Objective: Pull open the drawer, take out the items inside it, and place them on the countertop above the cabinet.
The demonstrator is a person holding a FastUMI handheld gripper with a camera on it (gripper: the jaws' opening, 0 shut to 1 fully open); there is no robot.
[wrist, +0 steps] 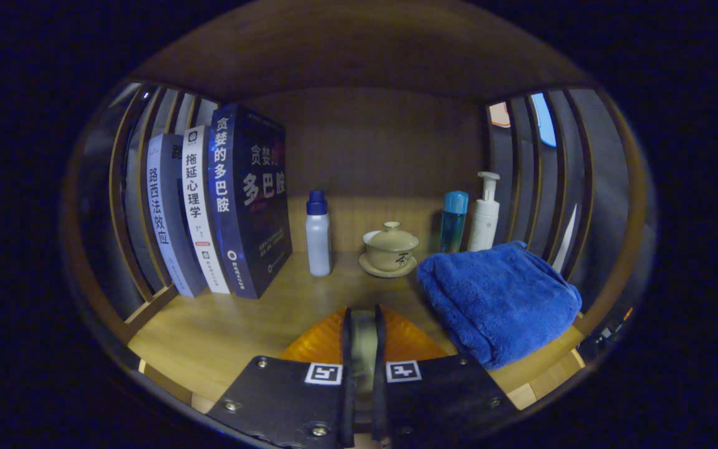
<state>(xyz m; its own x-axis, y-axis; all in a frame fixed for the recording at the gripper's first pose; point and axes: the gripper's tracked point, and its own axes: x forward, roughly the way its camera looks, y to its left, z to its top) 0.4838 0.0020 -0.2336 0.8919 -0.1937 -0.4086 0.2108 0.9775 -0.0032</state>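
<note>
Between nearly closed hand-held gripper fingers, an orange item.

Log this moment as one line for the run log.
gripper: shut on orange item | place: over countertop | ahead: lidded cup, blue towel | left: books

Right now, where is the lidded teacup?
In the gripper view, the lidded teacup sits on its saucer at the back of the wooden shelf, beyond the tongs, between the white bottle and the blue towel.
</note>
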